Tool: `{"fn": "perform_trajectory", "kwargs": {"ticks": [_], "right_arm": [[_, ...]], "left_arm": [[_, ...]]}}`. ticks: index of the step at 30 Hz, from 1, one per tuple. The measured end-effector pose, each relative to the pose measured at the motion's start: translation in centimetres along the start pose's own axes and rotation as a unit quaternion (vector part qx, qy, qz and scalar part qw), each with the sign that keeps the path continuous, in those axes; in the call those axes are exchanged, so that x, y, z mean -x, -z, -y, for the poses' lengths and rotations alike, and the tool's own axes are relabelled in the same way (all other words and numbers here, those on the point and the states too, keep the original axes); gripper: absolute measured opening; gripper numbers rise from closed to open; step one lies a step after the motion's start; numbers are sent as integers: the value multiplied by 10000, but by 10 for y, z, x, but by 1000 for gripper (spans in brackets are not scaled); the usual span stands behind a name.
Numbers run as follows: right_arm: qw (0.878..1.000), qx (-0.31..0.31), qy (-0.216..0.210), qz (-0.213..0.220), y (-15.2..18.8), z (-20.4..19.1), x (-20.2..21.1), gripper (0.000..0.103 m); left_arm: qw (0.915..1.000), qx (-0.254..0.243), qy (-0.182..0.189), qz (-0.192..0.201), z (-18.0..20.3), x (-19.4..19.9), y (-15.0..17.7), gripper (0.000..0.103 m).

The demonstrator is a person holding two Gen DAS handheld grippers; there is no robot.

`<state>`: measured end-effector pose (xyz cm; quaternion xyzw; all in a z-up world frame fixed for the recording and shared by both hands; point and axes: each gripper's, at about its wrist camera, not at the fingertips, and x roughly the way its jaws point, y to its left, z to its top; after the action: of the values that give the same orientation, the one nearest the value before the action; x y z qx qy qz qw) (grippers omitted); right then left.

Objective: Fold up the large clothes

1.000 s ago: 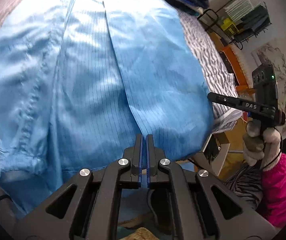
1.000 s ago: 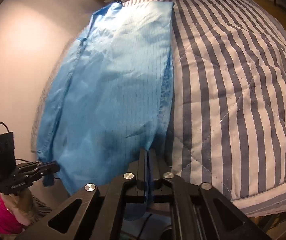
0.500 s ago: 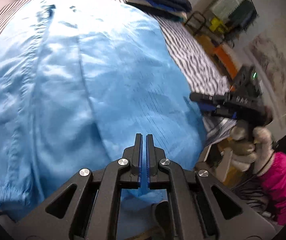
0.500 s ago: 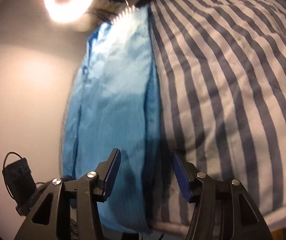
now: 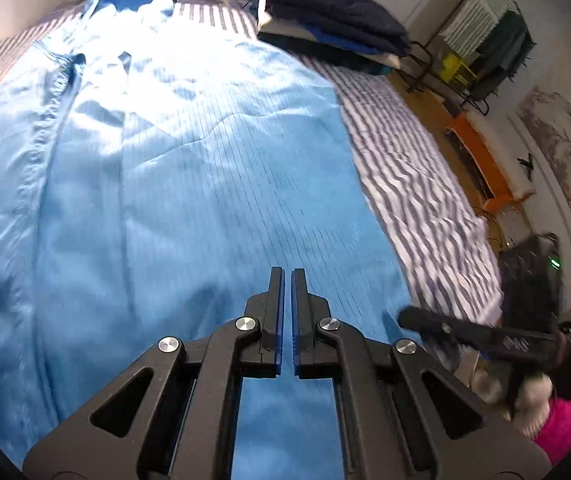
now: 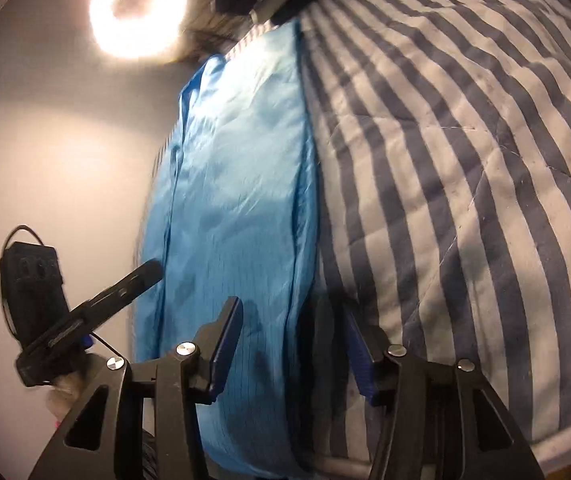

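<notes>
A large light-blue garment [image 5: 189, 184] lies spread lengthwise on a striped quilt [image 5: 417, 184]. My left gripper [image 5: 288, 276] hovers over its near end with the jaws almost together; no cloth shows between the fingertips. In the right wrist view the same garment [image 6: 241, 200] runs along the left side of the quilt [image 6: 465, 160]. My right gripper [image 6: 289, 316] is open, its fingers either side of the garment's right edge at the near end of the bed. The other gripper [image 6: 85, 320] shows at lower left there, and the right gripper [image 5: 481, 334] shows at lower right in the left wrist view.
A stack of dark folded clothes [image 5: 333, 28] sits at the far end of the bed. A ring lamp [image 6: 137, 12] shines by the wall. An orange bench [image 5: 481, 168] and a clothes rack [image 5: 497, 48] stand on the floor to the right.
My right gripper has opened and let go of the garment's edge. My left gripper has lifted and tilted, so more of the far end of the bed shows.
</notes>
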<state>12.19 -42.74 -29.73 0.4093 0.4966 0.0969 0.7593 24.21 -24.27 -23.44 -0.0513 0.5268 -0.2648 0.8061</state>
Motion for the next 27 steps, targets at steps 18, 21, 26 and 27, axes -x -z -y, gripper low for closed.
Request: {"fn": "perform_trajectory", "kwargs": {"ticks": [18, 21, 26, 27], "right_arm": [[9947, 722, 734, -53, -2, -52, -3, 0], [9923, 856, 890, 0, -1, -68, -5, 0], [9873, 1027, 1213, 5, -2, -93, -20, 0], [9850, 1130, 1306, 18, -1, -99, -21, 0]], "left_arm": [[9998, -136, 130, -32, 5, 27, 50, 0], [9989, -264, 150, -365, 10, 11, 71, 0], [9980, -133, 105, -601, -1, 6, 85, 0], [9984, -63, 198, -521, -4, 16, 83, 0]]}}
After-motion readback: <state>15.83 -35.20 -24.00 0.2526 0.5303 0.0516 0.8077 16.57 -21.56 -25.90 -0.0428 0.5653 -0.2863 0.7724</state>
